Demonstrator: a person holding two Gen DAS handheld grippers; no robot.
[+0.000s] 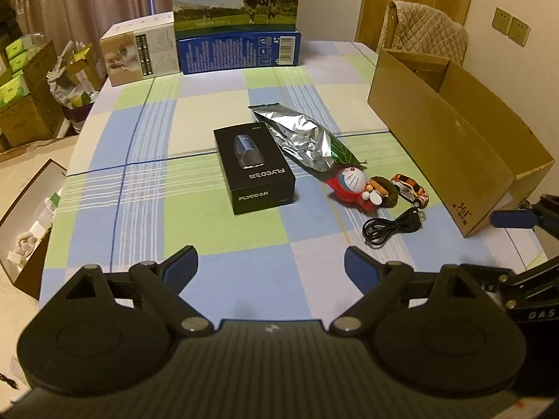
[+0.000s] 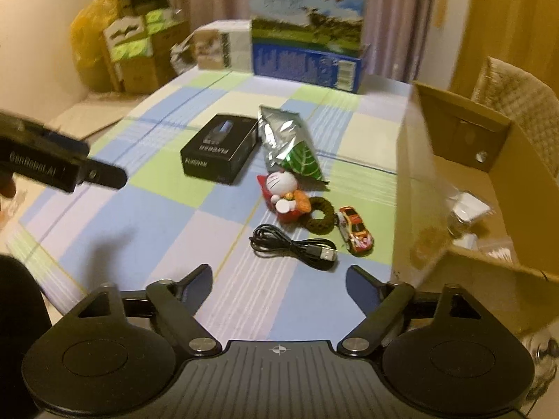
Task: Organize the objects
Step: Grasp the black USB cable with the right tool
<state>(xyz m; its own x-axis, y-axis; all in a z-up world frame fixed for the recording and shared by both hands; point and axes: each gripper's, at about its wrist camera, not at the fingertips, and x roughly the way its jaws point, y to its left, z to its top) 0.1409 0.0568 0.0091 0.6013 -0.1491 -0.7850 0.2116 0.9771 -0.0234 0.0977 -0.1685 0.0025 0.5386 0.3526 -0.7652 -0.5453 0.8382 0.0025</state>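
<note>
On the checked tablecloth lie a black FLYCO box, a silver foil bag, a red Doraemon toy with a dark woven ring, an orange toy car and a coiled black USB cable. My left gripper is open and empty, near the table's front edge. My right gripper is open and empty, just short of the cable. An open cardboard box stands on the right.
A milk carton case and a white box stand at the table's far edge. A padded chair is behind the cardboard box. Stacked cartons sit on the floor at left. The cardboard box holds several small white items.
</note>
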